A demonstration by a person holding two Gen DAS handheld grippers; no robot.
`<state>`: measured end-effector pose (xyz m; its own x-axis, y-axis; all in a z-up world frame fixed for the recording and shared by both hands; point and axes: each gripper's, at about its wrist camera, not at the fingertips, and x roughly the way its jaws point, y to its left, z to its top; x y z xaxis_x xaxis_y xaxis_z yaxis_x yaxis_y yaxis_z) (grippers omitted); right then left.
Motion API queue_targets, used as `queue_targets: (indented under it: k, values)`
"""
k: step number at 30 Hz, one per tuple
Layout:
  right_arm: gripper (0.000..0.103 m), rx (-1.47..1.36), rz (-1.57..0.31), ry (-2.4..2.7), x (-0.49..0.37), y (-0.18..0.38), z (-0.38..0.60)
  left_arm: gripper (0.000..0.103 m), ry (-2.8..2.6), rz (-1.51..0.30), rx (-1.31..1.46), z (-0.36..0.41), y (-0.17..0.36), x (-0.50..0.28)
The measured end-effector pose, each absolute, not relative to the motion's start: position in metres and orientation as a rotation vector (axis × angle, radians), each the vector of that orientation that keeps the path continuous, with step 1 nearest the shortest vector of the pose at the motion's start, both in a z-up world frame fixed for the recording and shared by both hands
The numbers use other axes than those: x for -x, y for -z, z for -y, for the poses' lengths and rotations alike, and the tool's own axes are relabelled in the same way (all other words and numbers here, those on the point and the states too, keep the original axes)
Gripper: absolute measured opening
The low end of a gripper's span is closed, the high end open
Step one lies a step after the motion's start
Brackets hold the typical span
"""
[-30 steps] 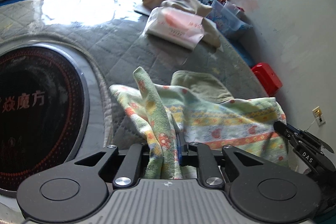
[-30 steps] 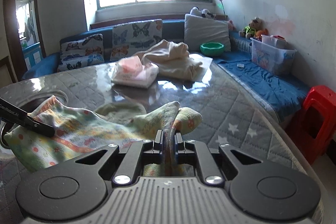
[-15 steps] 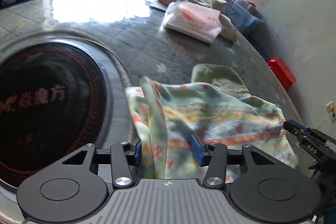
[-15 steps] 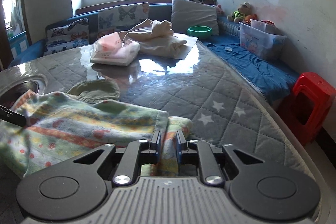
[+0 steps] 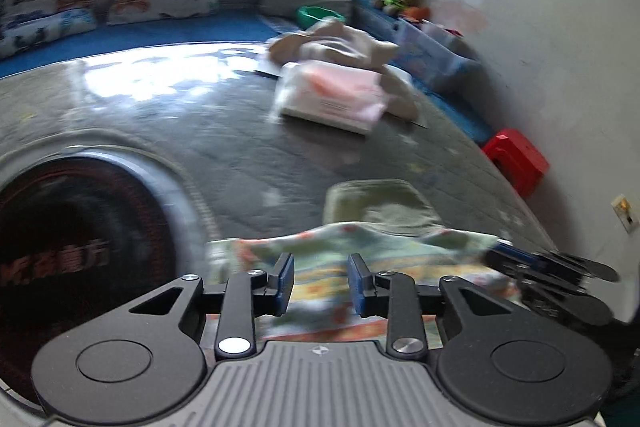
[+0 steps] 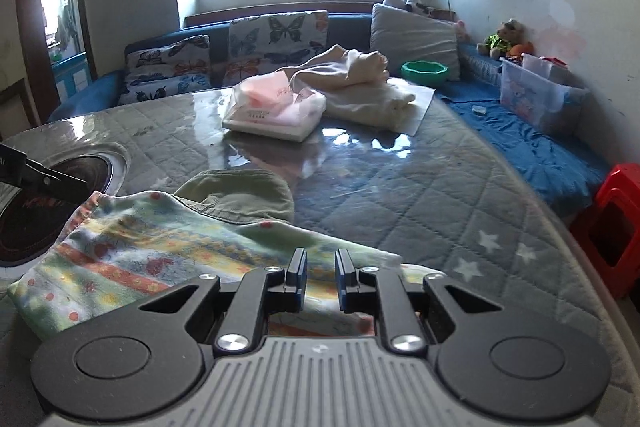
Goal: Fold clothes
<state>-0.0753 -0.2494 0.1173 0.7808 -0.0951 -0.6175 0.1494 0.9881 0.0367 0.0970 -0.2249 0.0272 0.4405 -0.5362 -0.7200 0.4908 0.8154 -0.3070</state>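
Both tongs hang released over the patterned cloth, which lies flat along the desk's near edge, its long axis running side to side. Left tongs sit over its left end, right tongs over its right end, equally near.

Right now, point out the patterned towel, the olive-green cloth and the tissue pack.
Patterned pastel towel [image 6: 160, 247]: right wrist view, flat striped middle.
Olive-green cloth [image 6: 244, 195]: right wrist view, upper face.
Pink-and-white tissue pack [image 6: 276, 107]: right wrist view, top of wrapper.
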Motion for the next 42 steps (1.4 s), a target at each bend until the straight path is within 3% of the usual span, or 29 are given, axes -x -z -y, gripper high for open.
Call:
queue_targets:
  k: [14,31,34,42]
  values:
    - [0.018,-0.1,-0.691,0.137,0.058,-0.102,0.259,0.031,0.662,-0.986,0.07,0.266,0.007,-0.123]
    - [0.027,-0.05,-0.675,0.034,0.056,-0.109,0.22,0.034,0.684,-0.983,0.074,0.274,0.004,-0.123]
    - [0.033,-0.048,-0.657,0.021,0.061,-0.114,0.215,0.034,0.697,-0.969,0.074,0.276,-0.001,-0.118]
    - [0.033,-0.039,-0.668,-0.064,0.072,-0.112,0.193,0.034,0.718,-0.973,0.034,0.292,0.005,-0.106]
